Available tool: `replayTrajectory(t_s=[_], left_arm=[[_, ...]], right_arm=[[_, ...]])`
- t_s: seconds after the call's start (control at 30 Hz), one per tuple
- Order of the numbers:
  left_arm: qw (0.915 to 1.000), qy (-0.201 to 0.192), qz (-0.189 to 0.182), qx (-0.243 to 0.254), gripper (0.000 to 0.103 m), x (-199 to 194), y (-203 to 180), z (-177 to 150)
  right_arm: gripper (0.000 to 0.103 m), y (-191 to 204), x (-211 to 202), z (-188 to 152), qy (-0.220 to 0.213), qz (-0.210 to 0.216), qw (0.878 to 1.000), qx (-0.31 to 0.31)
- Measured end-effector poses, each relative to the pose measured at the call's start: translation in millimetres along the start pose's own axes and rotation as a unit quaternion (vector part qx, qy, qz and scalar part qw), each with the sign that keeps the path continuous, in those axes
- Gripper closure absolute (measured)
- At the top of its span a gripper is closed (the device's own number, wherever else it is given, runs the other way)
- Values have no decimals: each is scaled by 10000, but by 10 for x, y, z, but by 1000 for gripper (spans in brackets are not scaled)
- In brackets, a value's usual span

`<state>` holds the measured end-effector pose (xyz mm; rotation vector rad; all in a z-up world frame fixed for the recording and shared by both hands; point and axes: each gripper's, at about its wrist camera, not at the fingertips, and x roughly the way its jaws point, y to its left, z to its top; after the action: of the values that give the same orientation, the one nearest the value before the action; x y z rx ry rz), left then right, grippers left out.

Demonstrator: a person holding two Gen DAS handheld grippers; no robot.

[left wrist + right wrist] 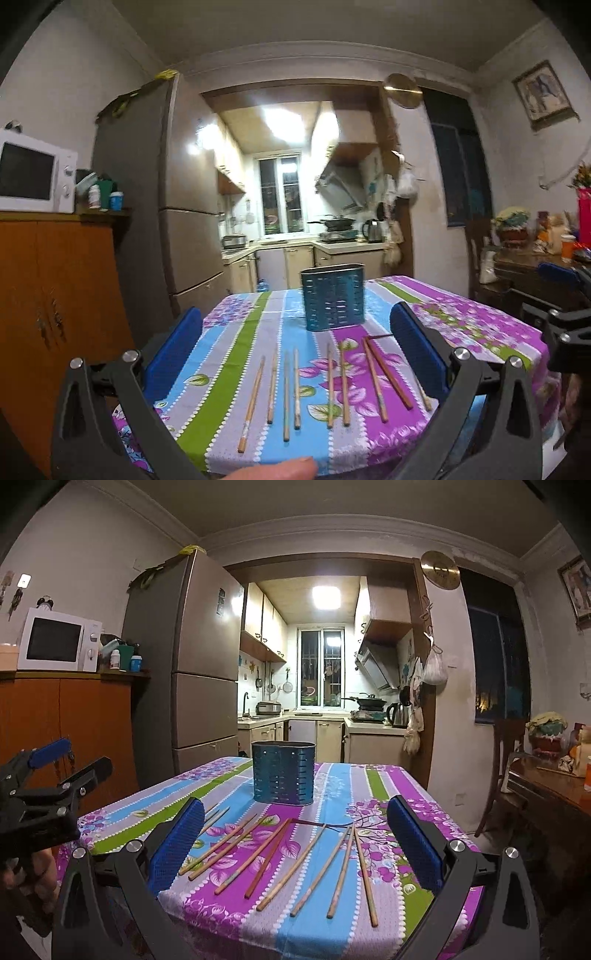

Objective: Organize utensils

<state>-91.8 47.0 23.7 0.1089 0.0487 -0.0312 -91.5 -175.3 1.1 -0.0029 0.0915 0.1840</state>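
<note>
On the tablecloth (332, 934), chopsticks (291, 867) partly hidden behind spread, empty left tongs (295, 350) and right tongs (295, 834).

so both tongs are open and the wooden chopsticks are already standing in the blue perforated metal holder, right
Not quite. Both the left tongs and right tongs are open, but the wooden chopsticks lie flat on the striped floral tablecloth, in front of the blue perforated metal holder. The right wrist view shows it.
</note>
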Motion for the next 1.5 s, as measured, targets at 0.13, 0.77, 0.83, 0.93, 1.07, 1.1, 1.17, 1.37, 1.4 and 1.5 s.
replayTrajectory(t_s=[0.13, 0.77, 0.83, 0.93, 1.07, 1.1, 1.17, 1.37, 1.4, 1.5], left_arm=[[9996, 102, -260, 18, 5, -70, -36, -18], [9998, 163, -78, 90, 5, -212, -124, 32], [9997, 218, -54, 66, 5, -183, -131, 48], [9997, 251, 17, 56, 5, -162, -132, 48], [9998, 169, 125, 30, 5, -162, -124, 58], [9998, 121, 153, 18, 5, -172, -120, 61], [9997, -97, 232, -6, 5, -213, -109, 66], [9991, -376, 201, -12, 5, -268, -130, 48], [9991, -380, 184, -17, 5, -267, -135, 49], [9991, -402, 156, -41, 5, -271, -133, 46]], right_arm=[[5, 9, -97, -9, -8, -36, 10000, 6], [5, -56, -355, 21, -32, -142, 9999, 83], [5, -70, -358, 29, -17, -126, 9999, 104], [5, -63, -358, 40, -14, -84, 9999, 83], [5, -62, -342, 45, -42, -51, 10000, 31], [5, -64, -337, 42, -52, -37, 10000, 21], [5, -78, -322, 39, -87, -3, 10000, 7], [5, -68, -304, -34, -223, 67, 9997, -26], [5, -67, -299, -42, -229, 67, 9997, -30], [5, -79, -300, -46, -296, 72, 9995, -29]])
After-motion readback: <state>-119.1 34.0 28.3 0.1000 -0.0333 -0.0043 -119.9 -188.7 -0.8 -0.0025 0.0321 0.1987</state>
